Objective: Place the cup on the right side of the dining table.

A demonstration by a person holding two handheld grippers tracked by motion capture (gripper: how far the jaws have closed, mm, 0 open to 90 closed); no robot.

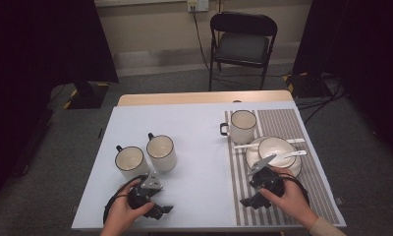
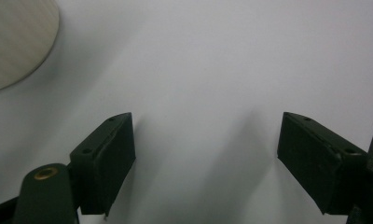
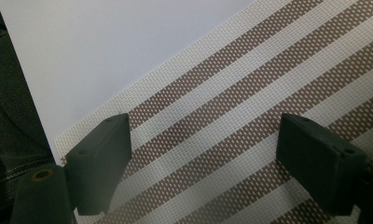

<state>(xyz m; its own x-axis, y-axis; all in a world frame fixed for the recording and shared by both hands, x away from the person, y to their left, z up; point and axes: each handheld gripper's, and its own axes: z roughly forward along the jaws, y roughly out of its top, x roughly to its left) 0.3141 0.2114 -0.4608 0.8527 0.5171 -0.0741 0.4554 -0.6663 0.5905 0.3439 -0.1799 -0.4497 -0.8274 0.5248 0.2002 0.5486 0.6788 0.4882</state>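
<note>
Fingers of both black two-jaw grippers, left gripper (image 2: 205, 154) and right gripper (image 3: 203, 158), are spread wide, gripping nothing, over the pale blue table (image 1: 194, 128) and the brown-and-white striped woven placemat (image 3: 250, 93).

both units are black. left gripper (image 1: 157, 209) carries a grey three-cornered plate on top and trails a black cable looping at the wrist. right gripper (image 1: 248, 200) has the same grey plate. jaw blocks are matte, rectangular, with recessed screws; a brass-ringed hole sits beside each. a beige sleeve cuff shows on the right arm.
</note>
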